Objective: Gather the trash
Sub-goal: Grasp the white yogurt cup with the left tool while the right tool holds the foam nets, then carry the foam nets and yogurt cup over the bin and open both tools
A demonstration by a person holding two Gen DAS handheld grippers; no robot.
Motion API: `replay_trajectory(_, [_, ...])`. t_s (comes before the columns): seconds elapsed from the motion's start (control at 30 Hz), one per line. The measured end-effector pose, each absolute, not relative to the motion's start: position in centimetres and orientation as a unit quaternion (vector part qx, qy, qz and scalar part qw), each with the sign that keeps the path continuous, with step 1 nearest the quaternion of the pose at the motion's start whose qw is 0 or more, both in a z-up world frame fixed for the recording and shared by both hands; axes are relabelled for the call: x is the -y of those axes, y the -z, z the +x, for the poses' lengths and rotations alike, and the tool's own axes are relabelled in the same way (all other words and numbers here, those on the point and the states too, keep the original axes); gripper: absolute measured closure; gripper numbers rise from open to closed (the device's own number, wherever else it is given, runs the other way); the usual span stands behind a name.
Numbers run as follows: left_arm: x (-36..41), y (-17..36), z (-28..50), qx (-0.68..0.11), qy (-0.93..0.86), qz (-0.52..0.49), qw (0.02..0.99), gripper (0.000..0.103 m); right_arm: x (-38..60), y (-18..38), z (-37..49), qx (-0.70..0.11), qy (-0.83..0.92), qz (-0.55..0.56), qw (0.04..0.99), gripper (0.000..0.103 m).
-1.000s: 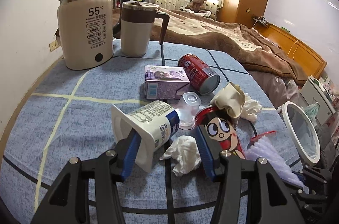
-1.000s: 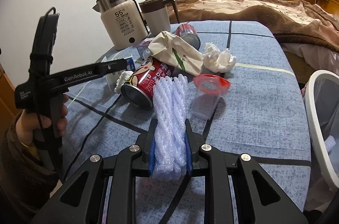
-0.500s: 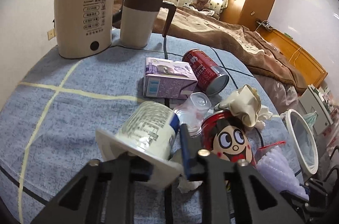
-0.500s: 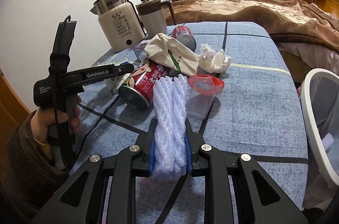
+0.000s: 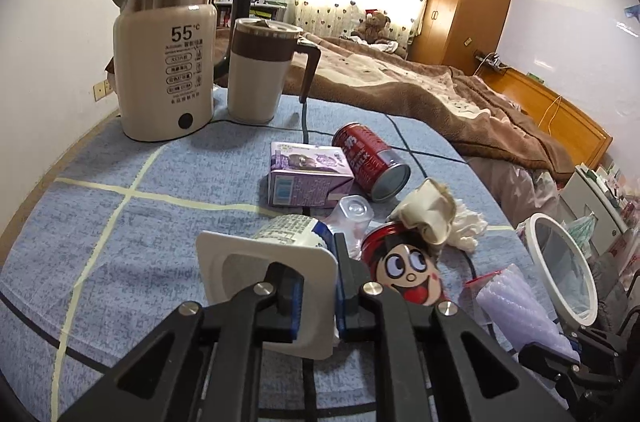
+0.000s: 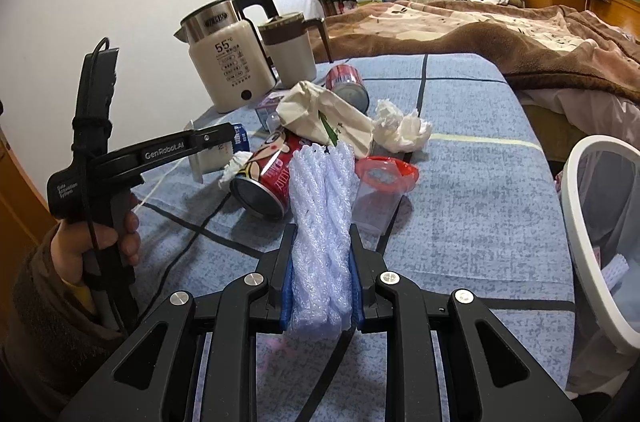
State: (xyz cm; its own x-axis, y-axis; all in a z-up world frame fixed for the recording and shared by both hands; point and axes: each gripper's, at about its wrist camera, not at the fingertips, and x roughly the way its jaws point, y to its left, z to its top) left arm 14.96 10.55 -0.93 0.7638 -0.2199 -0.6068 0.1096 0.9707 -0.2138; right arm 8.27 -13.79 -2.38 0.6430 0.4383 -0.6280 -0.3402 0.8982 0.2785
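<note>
The left gripper [image 5: 316, 296] has its jaws clenched on one thin wall of the white yogurt cup [image 5: 276, 262], pinching just the rim with one jaw inside the mouth. That looks a risky hold to me: the soft plastic could buckle or slip out on the way to the bin, and the cup's far end lies close to the clear plastic cup [image 5: 352, 218] and the red cartoon can [image 5: 404, 270], so a careless swing might roll them across the desk [image 5: 120, 222].

The right gripper [image 6: 322, 286] is grasping a white foam net sleeve [image 6: 322, 206] upright between its jaws, near the white trash bin [image 6: 580, 222] at the desk's edge.

Both grippers slope downward over the desk. The person's hand [image 6: 96, 246] grips the left handle upright.
</note>
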Motion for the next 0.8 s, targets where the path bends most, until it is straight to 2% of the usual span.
replay_trajectory(0.8, [-3.5,-4.3,9.6,-0.273,0.177,-0.054,0.944,0.090,19.2,-1.1,5.8,-0.314,-0.174,0.098,0.928,0.080])
